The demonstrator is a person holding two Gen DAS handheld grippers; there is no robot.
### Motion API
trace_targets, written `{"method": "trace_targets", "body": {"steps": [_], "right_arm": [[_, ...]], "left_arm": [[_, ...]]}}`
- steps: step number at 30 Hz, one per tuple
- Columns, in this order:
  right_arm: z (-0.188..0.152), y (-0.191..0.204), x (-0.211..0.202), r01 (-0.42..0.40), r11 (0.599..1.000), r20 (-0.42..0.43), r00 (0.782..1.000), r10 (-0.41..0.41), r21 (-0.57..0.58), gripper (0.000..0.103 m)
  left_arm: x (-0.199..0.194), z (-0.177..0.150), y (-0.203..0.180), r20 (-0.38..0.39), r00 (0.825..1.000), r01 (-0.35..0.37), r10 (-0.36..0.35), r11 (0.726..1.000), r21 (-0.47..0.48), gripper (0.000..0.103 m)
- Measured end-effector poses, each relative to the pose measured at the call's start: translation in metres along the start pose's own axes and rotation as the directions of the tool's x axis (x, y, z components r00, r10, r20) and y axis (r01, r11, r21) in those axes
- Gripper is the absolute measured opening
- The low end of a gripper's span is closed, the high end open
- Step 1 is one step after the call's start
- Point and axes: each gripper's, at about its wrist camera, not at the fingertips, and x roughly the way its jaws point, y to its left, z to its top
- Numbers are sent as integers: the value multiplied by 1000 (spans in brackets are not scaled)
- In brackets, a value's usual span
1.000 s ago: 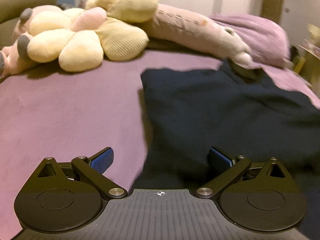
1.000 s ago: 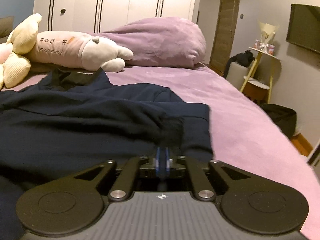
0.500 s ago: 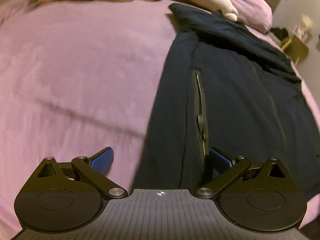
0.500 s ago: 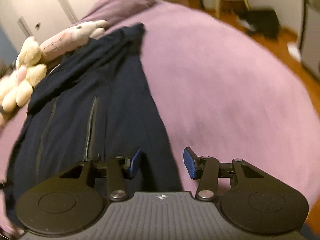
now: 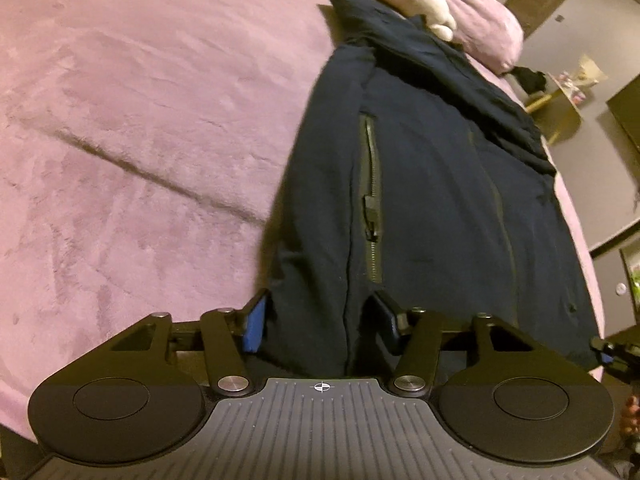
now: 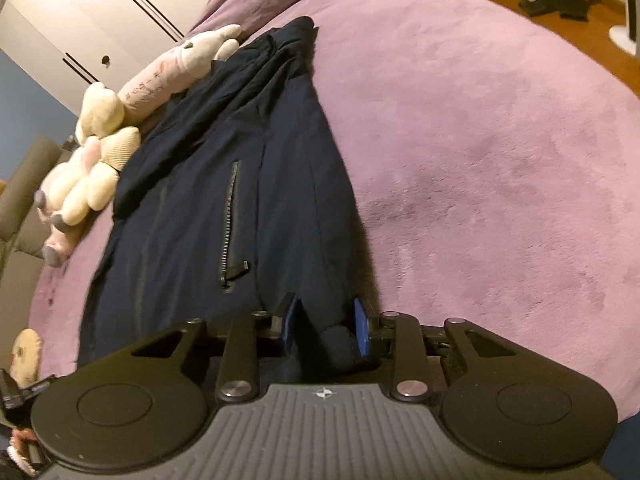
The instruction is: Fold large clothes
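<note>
I'm looking down both grippers at a dark navy jacket [image 5: 420, 184] lying lengthwise on the purple bedspread [image 5: 140, 120]; its near hem is sitting right at both sets of fingers and the collar end is lying far ahead, up by the pillow [image 5: 492, 28].

The left gripper [image 5: 320, 320] is closing; its jaws are standing partly apart with the hem's left corner between them; the blue pad [image 5: 253, 330] on its left finger is lying just beside the fabric edge; I can't tell whether the pads are pressing yet; a side-pocket zipper [image 5: 372, 200] is running straight ahead of its right finger.

The right gripper [image 6: 325, 325] is closing too; its jaws are narrower, with a bunched fold of the hem's right corner between the blue pads [image 6: 361, 332]; the fold is touching the right pad, and a gap is showing at the left pad, so I'm reading it as not clamped; the other pocket zipper [image 6: 230, 224] is lying ahead and left of it.

Plush toys [image 6: 92, 168] are lying well ahead and left of the right gripper, beside the jacket's upper part; a long pink plush [image 6: 176, 72] is touching the collar end; a white wardrobe [image 6: 80, 16] is standing beyond them; wooden floor [image 6: 560, 12] is showing far ahead on the right past the bed edge.

In the left view, the right gripper's tip is peeking in at the far right edge, level with the hem.
</note>
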Motion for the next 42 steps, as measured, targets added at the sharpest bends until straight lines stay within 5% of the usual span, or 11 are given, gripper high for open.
{"method": "trace_targets", "body": {"steps": [3,6,8,11,16,23,27,33,39,42], "right_arm": [[3,-3,8,-2,1000,-45,999,3,14,35],[2,2,12,24,999,-59,998,-25,-25,35],[0,5,12,12,999,-60,998,-14,-39,31],[0,10,7,-29,998,-50,998,27,-53,23],[9,15,2,-156,988,-16,988,156,25,20],[62,28,5,-322,932,140,943,301,165,20],[110,43,18,-318,932,256,929,269,173,20],[195,71,80,-210,959,309,940,144,192,20],[234,88,171,-64,980,267,964,11,191,20],[236,84,197,-27,984,255,967,-20,177,20]], "left_arm": [[6,2,0,-29,999,-14,15,1000,25,70],[9,4,-3,-46,999,-23,24,1000,20,69],[6,7,-8,-43,999,-14,16,999,30,59],[1,12,-11,-45,999,16,-15,999,28,28],[-15,35,-19,11,995,97,-96,995,-36,22],[-29,110,-36,187,965,206,-185,973,-103,21],[-5,167,-45,275,952,181,-136,972,-147,21],[75,244,-55,251,967,100,-40,968,-229,21],[150,269,-42,178,981,-24,76,960,-277,23],[162,268,-34,190,979,-11,73,951,-310,24]]}}
